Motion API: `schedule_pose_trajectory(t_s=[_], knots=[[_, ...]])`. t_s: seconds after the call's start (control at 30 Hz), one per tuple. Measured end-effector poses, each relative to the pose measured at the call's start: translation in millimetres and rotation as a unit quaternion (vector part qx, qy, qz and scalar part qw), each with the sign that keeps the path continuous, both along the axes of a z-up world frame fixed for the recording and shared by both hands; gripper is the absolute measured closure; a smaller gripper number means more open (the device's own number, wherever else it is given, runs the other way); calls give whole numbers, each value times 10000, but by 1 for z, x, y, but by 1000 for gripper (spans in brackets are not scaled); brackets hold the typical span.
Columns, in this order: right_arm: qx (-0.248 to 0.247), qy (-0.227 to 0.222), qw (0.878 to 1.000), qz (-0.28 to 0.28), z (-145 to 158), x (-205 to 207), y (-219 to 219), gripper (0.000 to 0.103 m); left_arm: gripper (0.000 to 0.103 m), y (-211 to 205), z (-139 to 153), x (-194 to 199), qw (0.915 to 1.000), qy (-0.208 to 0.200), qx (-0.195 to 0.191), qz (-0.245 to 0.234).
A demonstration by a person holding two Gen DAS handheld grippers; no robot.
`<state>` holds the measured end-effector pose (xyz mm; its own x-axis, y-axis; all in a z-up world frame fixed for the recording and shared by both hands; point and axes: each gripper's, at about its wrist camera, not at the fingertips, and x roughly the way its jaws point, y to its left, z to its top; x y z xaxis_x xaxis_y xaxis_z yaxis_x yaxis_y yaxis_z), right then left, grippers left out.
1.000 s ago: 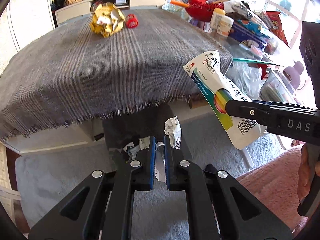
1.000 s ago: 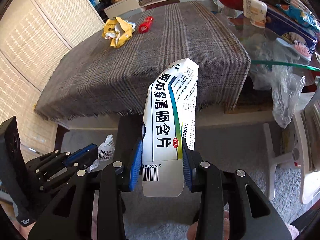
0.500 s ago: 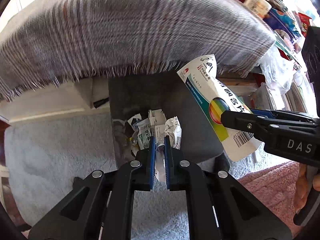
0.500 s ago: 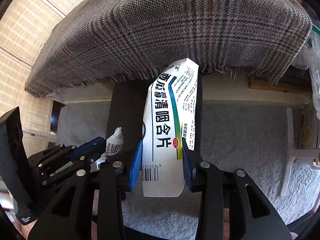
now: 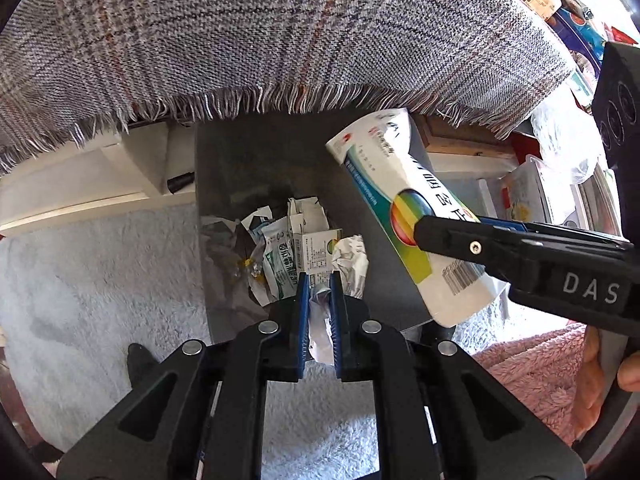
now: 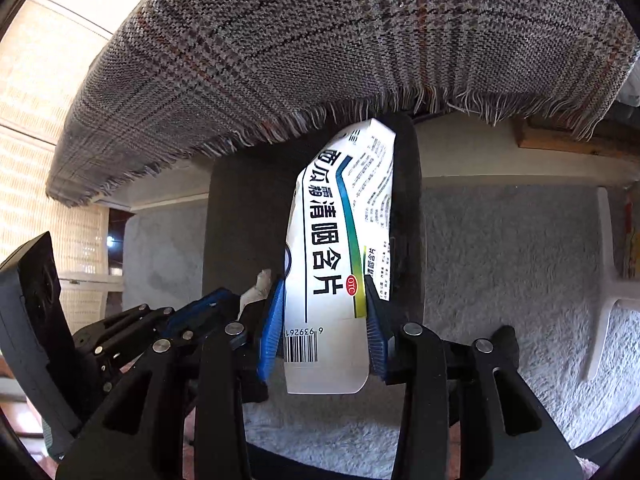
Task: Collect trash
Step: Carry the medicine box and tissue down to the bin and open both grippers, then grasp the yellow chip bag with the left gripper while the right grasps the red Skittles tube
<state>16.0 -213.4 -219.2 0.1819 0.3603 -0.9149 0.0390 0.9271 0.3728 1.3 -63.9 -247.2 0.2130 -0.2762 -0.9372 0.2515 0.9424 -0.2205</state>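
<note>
Your left gripper [image 5: 319, 312] sits at the bottom centre of its own camera view. Its blue-padded fingers [image 5: 303, 320] are closed on a crumpled scrap of white paper [image 5: 320, 320]. Directly beyond and below those fingers stands a dark waste bin [image 5: 224, 168], its open mouth facing up. Inside lie torn cartons and wrappers, the discarded packaging [image 5: 296, 252] already collected there. The scrap appears to hang just over the near rim of the bin, so it is likely the nearer of your two loads to a clean drop.

Moving right, your right gripper [image 6: 325, 332] grips a flattened white medicine box [image 6: 336, 248] printed with Chinese characters, a green stripe and a barcode. The fingers press on its two long edges near the barcode end. The box's long axis runs straight forward from the fingers, pointing away from you toward the bin's far wall. In the left camera view the box [image 5: 404, 208] slants over the right side of the bin, its free end higher and farther in.

Above everything, a fringed grey plaid cloth [image 5: 280, 40] drapes over the counter edge, overhanging the far side of the bin. Pale shaggy carpet [image 5: 100, 280] covers the floor around the bin.

The release probably turns on the box's tail, which seems to extend back over the near rim.
</note>
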Motion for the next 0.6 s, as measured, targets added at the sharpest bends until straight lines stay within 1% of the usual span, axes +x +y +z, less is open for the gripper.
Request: schedule_pose_trajectory(t_s=[0.1, 0.13, 0.17, 0.2, 0.27, 0.3, 0.33, 0.37, 0.4, 0.47, 0.5, 0.53, 0.57, 0.6], knots=[[-1, -6, 10000, -94, 1, 2, -4, 62, 88, 2, 1, 2, 10000, -8, -52, 62], [1, -30, 9999, -136, 2, 2, -6, 59, 79, 3, 2, 3, 9999, -26, -54, 90], [-9, -62, 9998, -179, 3, 1, -10, 51, 69, 5, 2, 3, 9999, -51, -56, 135], [-29, -95, 9997, -224, 4, 1, -11, 46, 66, 6, 3, 4, 9998, -66, -59, 156], [-91, -179, 9993, -324, 7, -1, -17, 44, 58, 9, 6, 4, 9997, -114, -17, 196], [-112, -220, 9990, -374, 9, -1, -20, 42, 56, 10, 7, 4, 9997, -155, 10, 202], [-110, -248, 9987, -442, 10, -1, -24, 39, 52, 11, 8, 4, 9996, -178, 30, 208], [-105, -264, 9983, -501, 10, -2, -27, 34, 45, 12, 9, 4, 9996, -195, 48, 217], [-112, -281, 9981, -543, 11, -2, -29, 31, 41, 13, 10, 3, 9995, -220, 61, 224], [-178, -335, 9975, -594, 11, -3, -33, 21, 30, 15, 13, 2, 9993, -279, 101, 223], [-219, -355, 9973, -601, 12, -3, -35, 19, 26, 17, 15, 2, 9992, -306, 115, 227], [-228, -358, 9973, -592, 12, -4, -36, 16, 20, 17, 17, 2, 9991, -340, 118, 243], [-227, -354, 9973, -595, 12, -4, -36, 12, 16, 17, 19, 2, 9989, -365, 125, 255], [-236, -365, 9972, -607, 13, -4, -37, 11, 14, 17, 22, 1, 9988, -389, 134, 259]])
